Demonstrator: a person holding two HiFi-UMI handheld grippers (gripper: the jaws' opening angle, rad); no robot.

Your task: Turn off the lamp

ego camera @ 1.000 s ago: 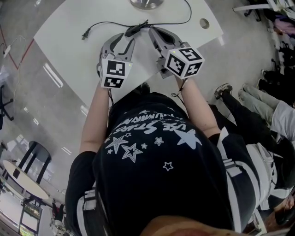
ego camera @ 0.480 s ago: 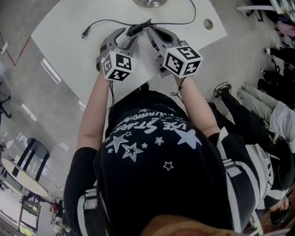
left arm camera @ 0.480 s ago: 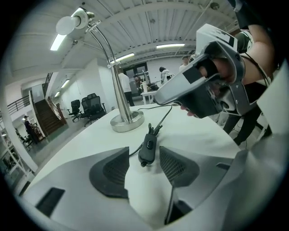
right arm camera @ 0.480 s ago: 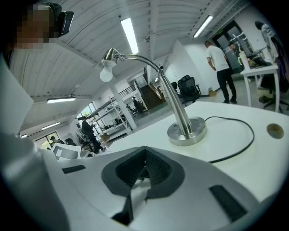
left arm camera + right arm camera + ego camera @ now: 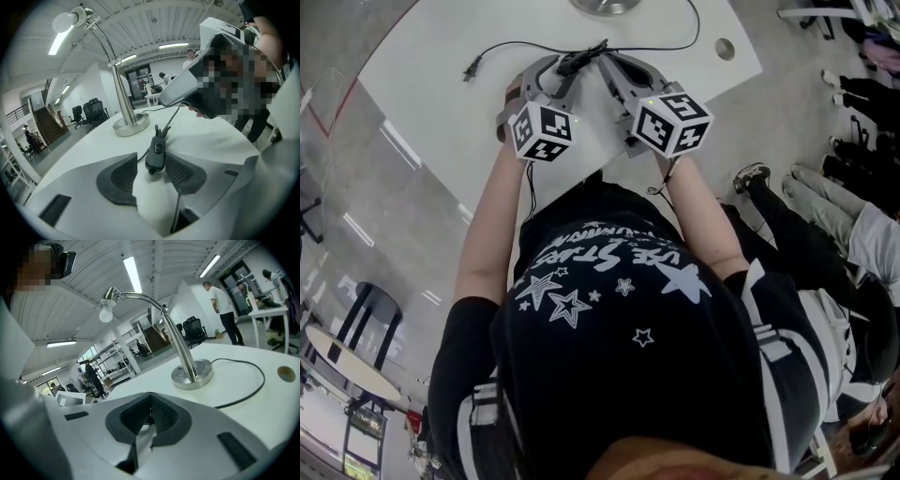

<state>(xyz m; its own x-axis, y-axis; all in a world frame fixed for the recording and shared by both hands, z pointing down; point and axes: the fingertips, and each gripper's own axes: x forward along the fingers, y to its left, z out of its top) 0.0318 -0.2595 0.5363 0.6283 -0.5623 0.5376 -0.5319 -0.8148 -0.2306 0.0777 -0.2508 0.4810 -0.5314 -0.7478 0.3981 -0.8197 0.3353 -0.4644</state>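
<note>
The right gripper has its grey-padded jaws closed tip to tip, with nothing between them. Beyond them, a silver bent-neck metal lamp stands on the white counter, its white round bulb hanging to the left. A black cord loops from its round base.
</note>
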